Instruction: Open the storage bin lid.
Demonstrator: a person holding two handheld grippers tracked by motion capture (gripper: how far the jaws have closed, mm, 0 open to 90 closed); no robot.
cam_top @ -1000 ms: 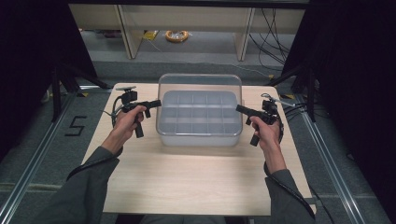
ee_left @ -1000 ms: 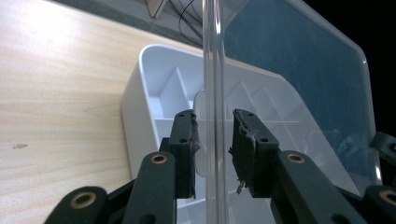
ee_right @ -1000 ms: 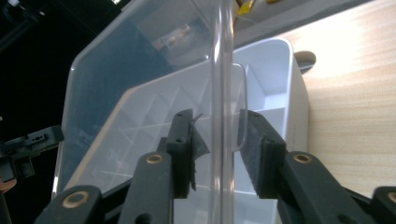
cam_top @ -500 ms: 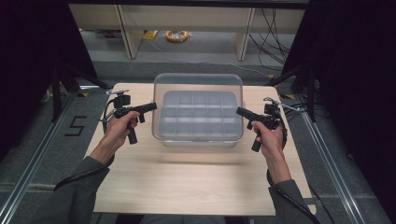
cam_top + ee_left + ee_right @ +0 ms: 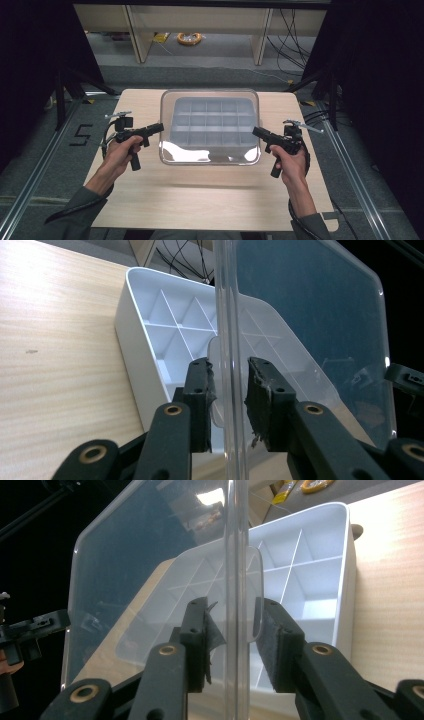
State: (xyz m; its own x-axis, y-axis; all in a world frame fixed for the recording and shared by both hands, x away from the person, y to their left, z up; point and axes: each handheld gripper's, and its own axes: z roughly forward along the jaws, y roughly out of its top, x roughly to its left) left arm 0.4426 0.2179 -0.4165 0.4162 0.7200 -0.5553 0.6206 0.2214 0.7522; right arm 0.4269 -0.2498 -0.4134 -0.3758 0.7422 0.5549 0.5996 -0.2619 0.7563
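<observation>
A person sits at a pale wooden desk (image 5: 210,200), holding black tongs in each hand. Between them hangs a clear plastic lid (image 5: 210,155), lifted off a white compartment tray (image 5: 210,122) that stays on the desk, divided into a grid of small empty cells. The left tongs (image 5: 159,128) pinch the lid's left edge; the right tongs (image 5: 256,132) pinch its right edge. In the left gripper view the jaws of the left tongs (image 5: 227,385) sit either side of the lid's rim tab, pressed onto it, and the right gripper view shows the right tongs (image 5: 230,625) clamped the same way.

Compared with a second ago, the lid has come up and toward the person: then it sat squarely over the tray, now its near edge juts past the tray's front, catching a bright glare. Both hands have drawn back together. The tray is likely uncovered next, with the lid still needing somewhere to be set down.
</observation>
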